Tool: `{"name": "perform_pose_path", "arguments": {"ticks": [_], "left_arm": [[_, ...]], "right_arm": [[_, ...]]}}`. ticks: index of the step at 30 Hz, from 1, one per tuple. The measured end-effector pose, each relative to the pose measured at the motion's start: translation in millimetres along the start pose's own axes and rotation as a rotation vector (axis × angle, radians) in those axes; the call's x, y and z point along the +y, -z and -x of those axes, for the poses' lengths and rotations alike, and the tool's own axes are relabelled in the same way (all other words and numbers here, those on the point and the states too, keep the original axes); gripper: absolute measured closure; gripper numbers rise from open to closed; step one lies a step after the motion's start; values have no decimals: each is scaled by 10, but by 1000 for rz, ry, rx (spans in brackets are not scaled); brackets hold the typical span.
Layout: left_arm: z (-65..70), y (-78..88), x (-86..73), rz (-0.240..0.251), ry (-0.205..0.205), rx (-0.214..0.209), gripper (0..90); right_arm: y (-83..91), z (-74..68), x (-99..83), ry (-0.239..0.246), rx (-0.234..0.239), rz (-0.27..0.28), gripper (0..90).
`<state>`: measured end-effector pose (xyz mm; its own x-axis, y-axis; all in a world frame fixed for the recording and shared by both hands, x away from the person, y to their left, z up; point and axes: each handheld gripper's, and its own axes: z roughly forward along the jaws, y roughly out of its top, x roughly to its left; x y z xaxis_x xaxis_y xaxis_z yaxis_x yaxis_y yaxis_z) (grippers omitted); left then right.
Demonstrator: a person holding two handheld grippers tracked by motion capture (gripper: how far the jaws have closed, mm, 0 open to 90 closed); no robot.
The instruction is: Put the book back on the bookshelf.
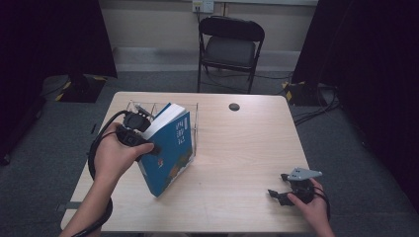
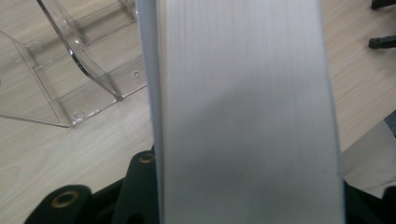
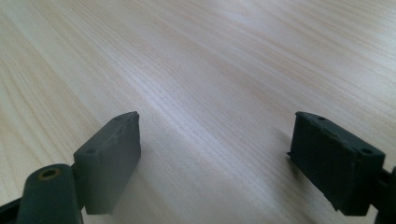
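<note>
1. Blue book (image 1: 170,150) stood tilted on one corner on the surface (image 1: 237,158), leaning by the clear rack (image 1: 193,129).
2. It looked thick, stiff and fairly heavy, with a glossy cover that could slip, so I'd grab across the page block near the top.
3. Left gripper (image 1: 140,139) had its jaws clamped on the book there.
4. Right gripper (image 1: 285,190) sat well apart, jaws wide and holding nothing.
</note>
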<state>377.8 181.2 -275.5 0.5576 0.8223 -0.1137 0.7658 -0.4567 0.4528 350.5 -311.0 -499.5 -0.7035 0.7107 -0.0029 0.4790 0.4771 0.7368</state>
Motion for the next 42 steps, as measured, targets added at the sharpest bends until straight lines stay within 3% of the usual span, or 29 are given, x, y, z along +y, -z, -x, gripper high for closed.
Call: {"name": "perform_pose_path", "arguments": {"ticks": [12, 20, 30, 42], "left_arm": [[-30, -23, 100, 6, 53, 18, 619], [0, -40, 183, -1, 55, 34, 619], [-23, -53, 233, 17, 95, 22, 619], [-47, -123, 334, 32, 132, 64, 619]], "right_arm": [[0, -1, 0, -1, 0, 0, 158], [0, 0, 0, 1, 0, 0, 157], [0, 0, 0, 0, 1, 0, 158], [1, 0, 0, 0, 2, -2, 158]]}}
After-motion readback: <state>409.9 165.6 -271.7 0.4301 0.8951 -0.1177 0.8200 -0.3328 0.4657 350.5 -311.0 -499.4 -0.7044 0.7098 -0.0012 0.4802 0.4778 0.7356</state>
